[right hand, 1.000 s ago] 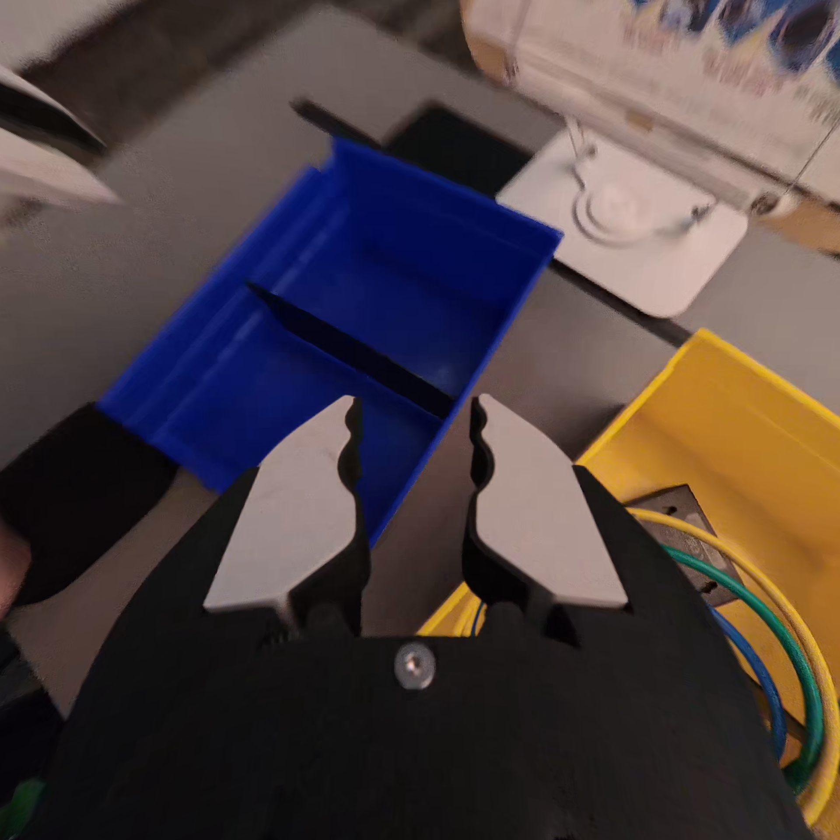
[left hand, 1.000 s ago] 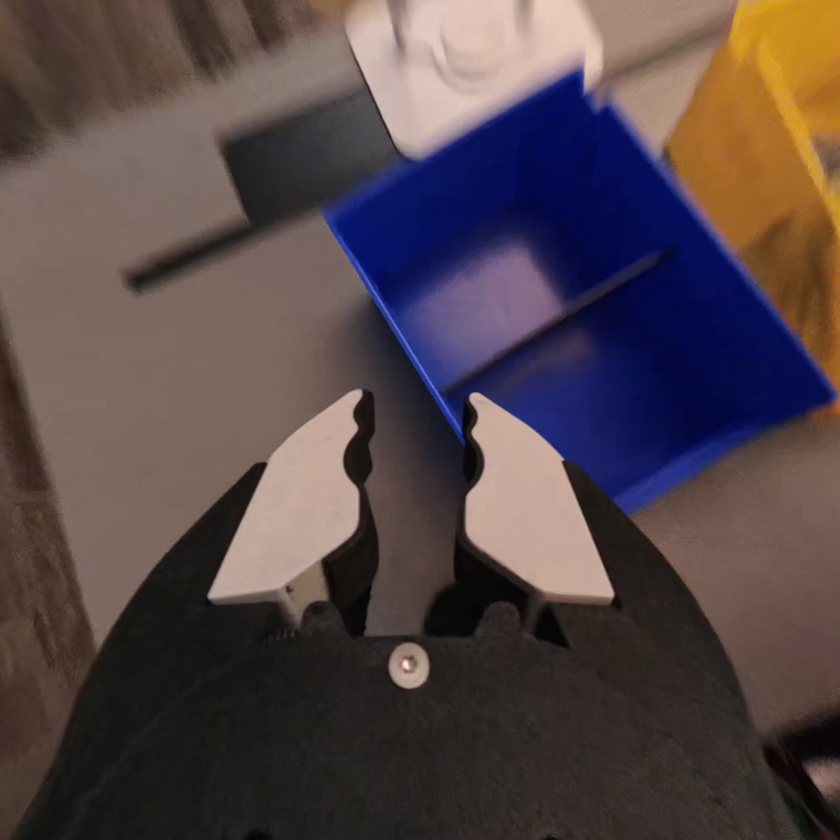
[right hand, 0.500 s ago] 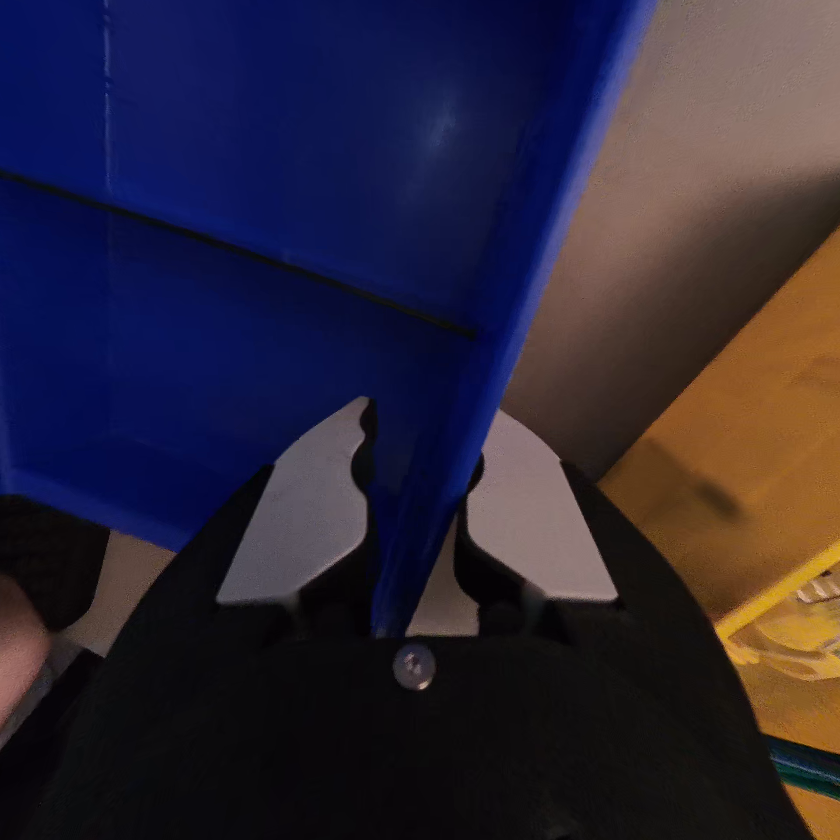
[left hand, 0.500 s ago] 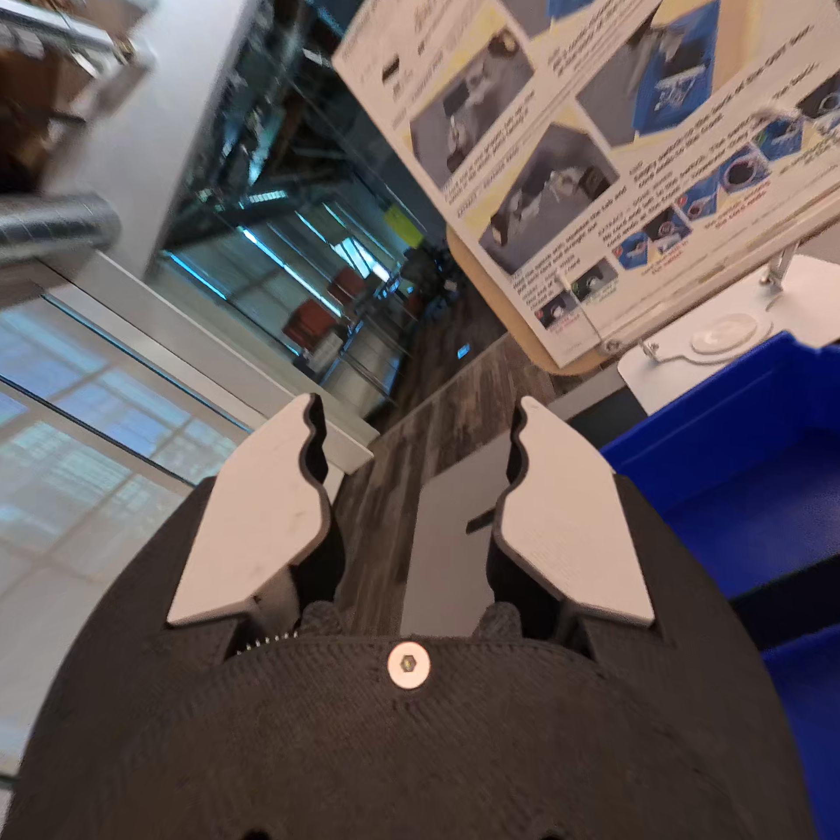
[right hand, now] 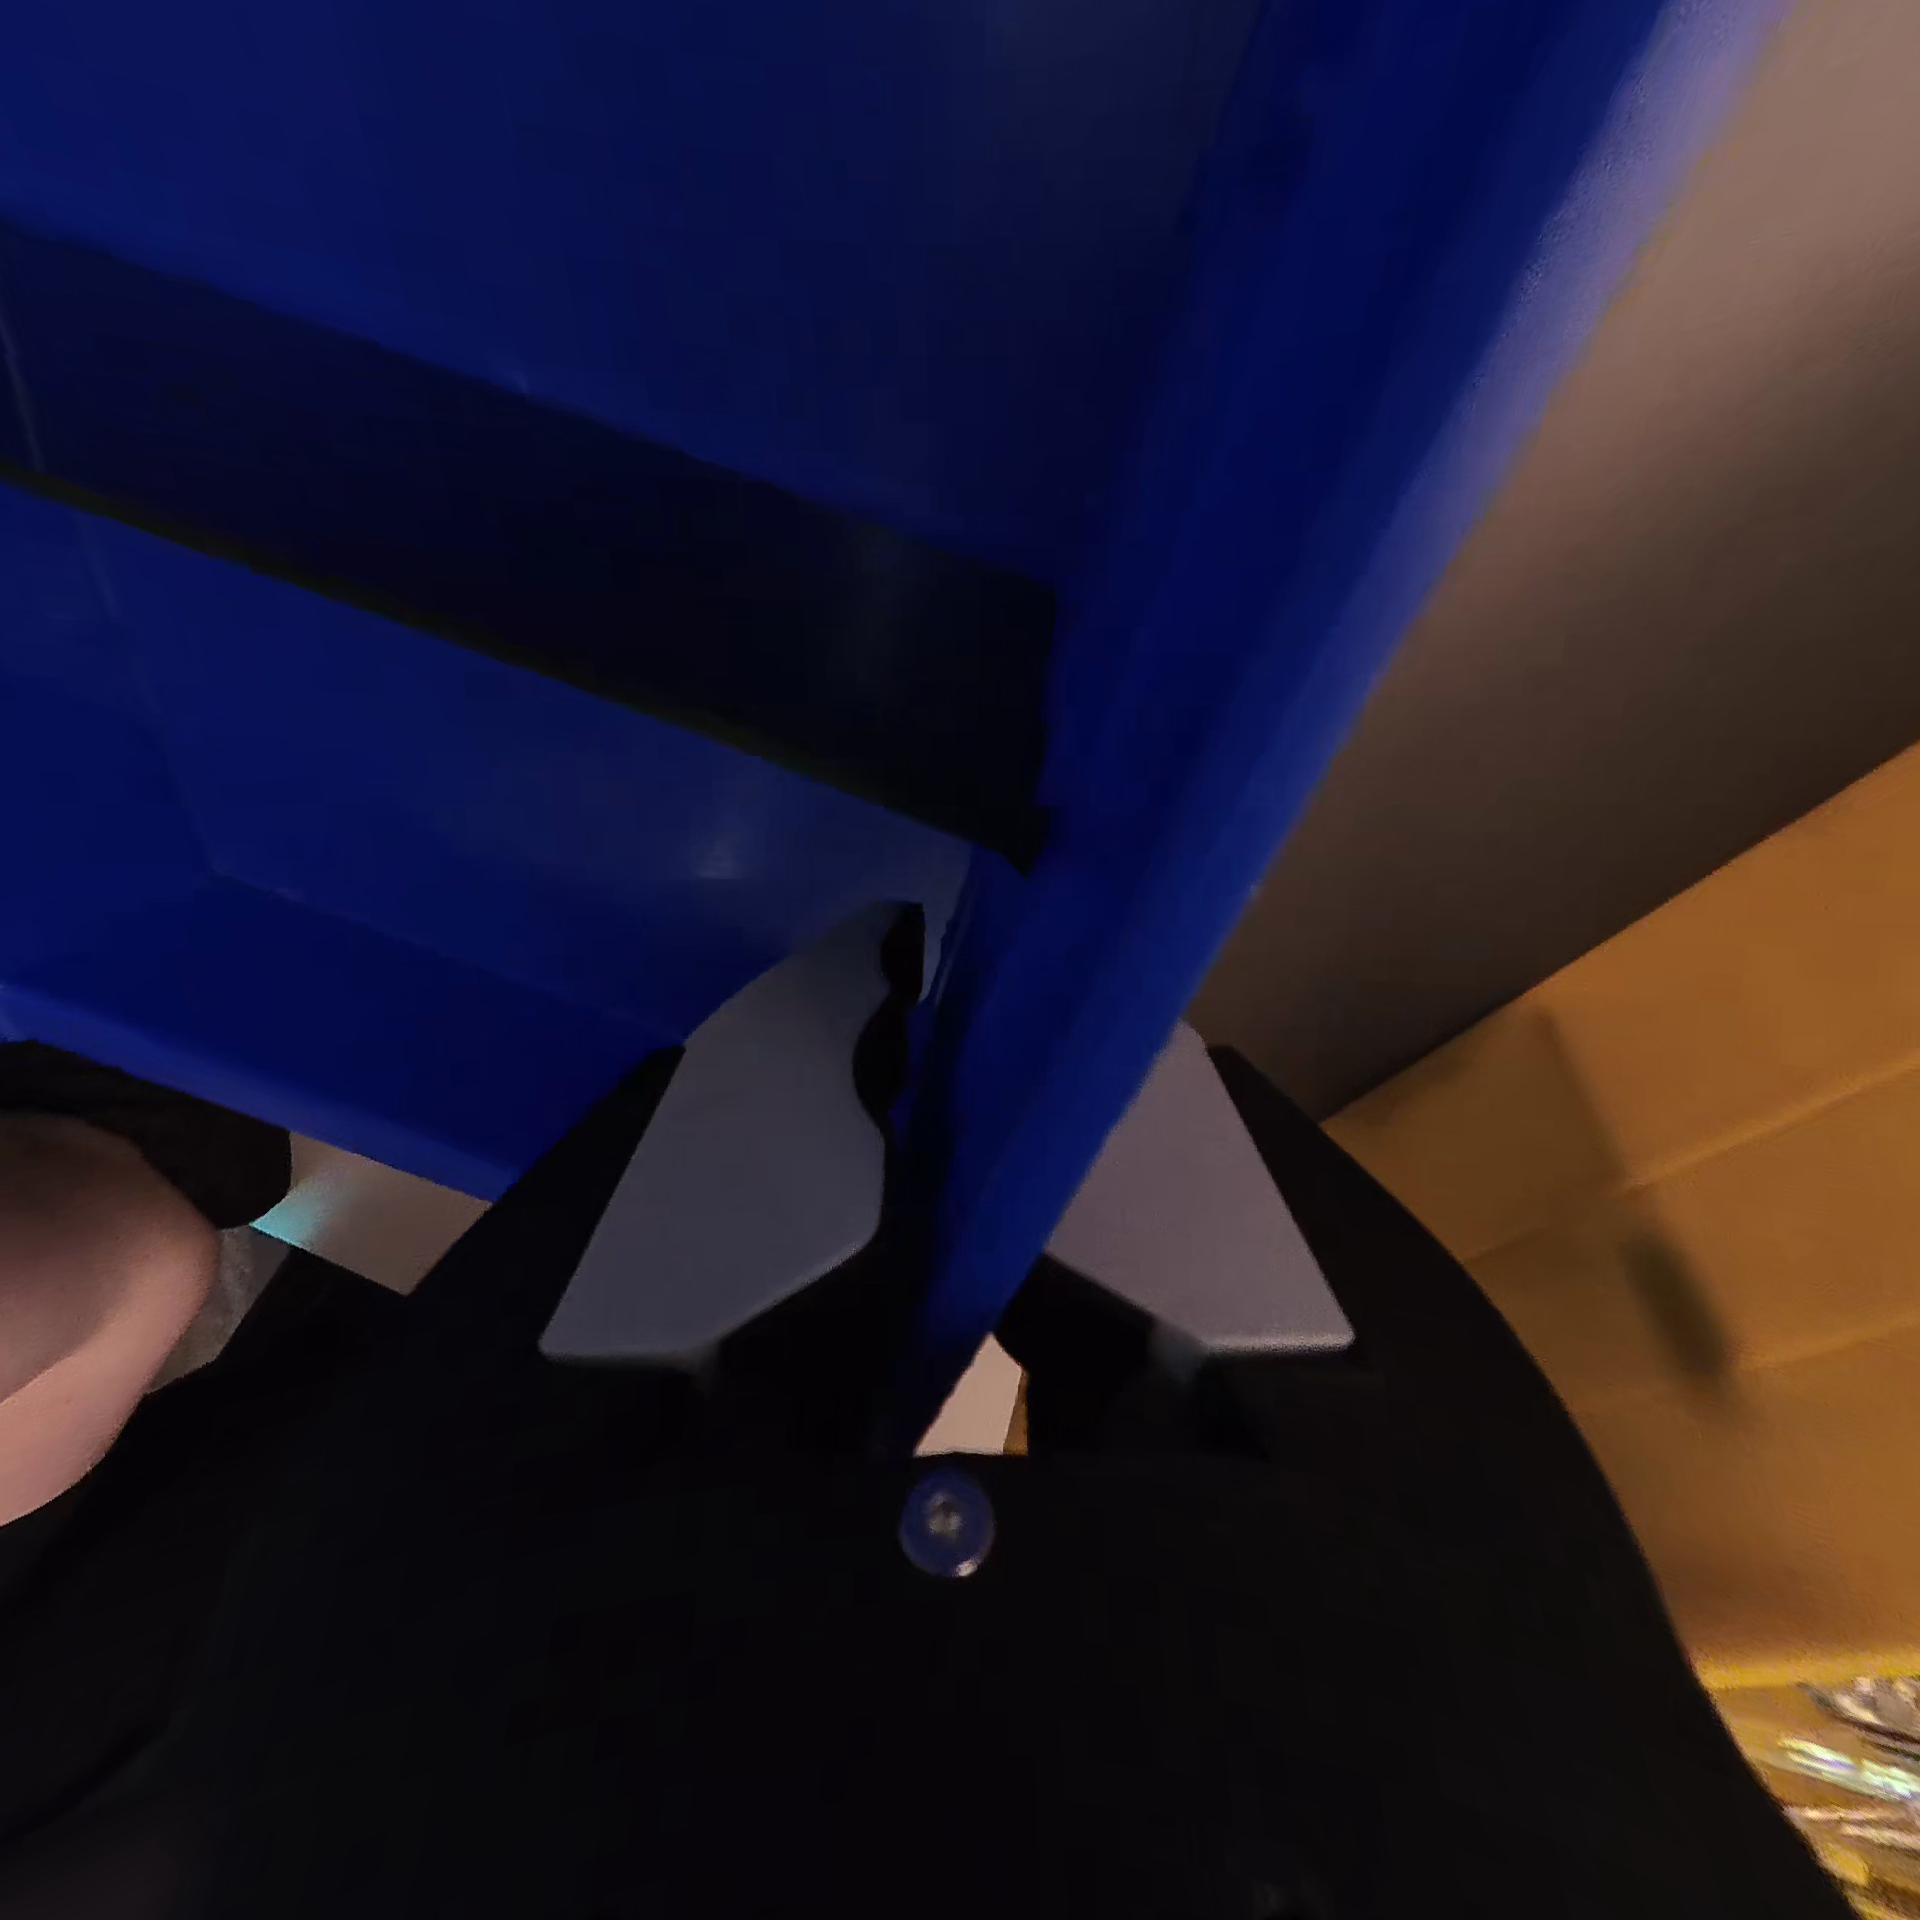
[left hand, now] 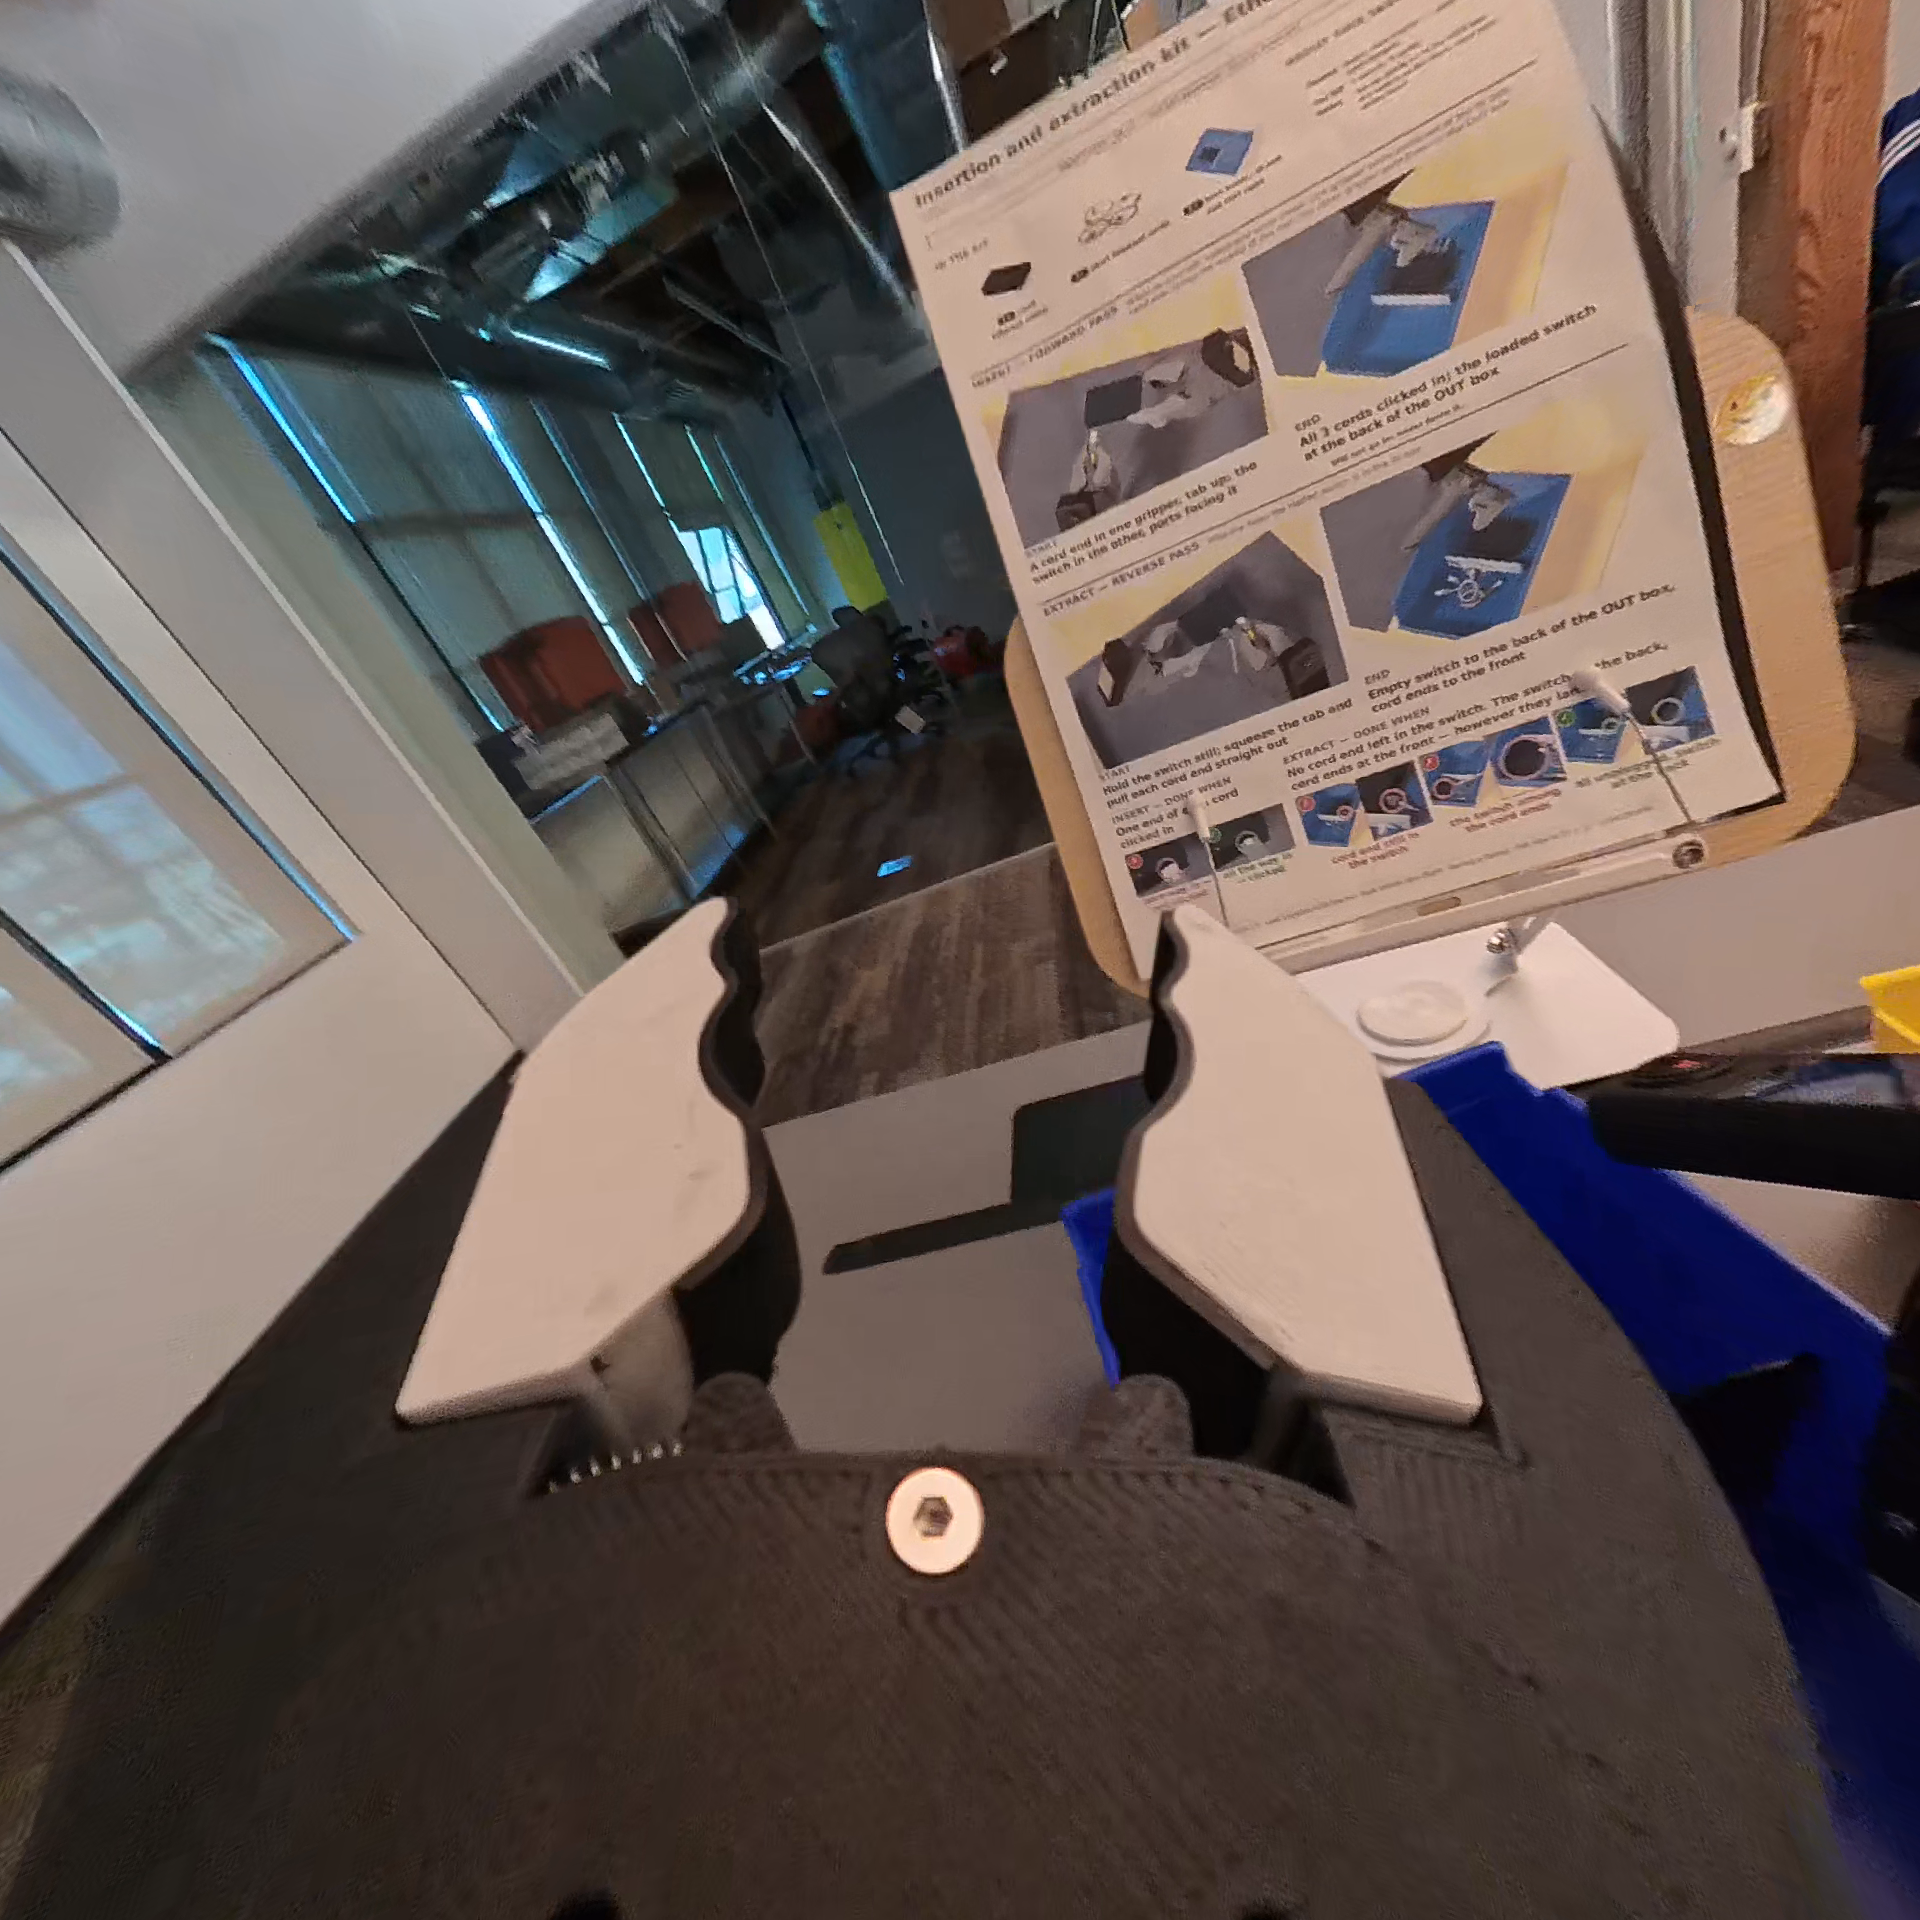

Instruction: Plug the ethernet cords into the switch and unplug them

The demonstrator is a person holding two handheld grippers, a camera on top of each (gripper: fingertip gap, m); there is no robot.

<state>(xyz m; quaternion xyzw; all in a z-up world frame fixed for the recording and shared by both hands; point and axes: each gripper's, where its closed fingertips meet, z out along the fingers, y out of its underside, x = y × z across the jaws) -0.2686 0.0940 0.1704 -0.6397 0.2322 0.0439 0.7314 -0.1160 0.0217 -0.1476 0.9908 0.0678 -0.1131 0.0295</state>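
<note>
Straddling the side wall of a blue bin [right hand: 1195, 520], the right gripper [right hand: 997, 1039] has one finger inside and one outside, jaws narrowed around the plastic; only the right wrist view shows this grip, along with the dark divider [right hand: 623, 644] crossing the bin's interior and a yellow bin [right hand: 1662, 1091] just beside it on the grey table [right hand: 1558, 623]. The left wrist view looks level across the room instead: the left gripper [left hand: 951, 1049] hovers with jaws wide and holding nothing, above the table and the bin's near corner [left hand: 1662, 1278]. Beyond its fingers an instruction sheet [left hand: 1340, 468] leans on a wooden board with a white base [left hand: 1538, 1008], with windows and distant desks behind. A dark shape at that view's right edge is too blurred to identify. Neither view clearly shows the switch or cords.
</note>
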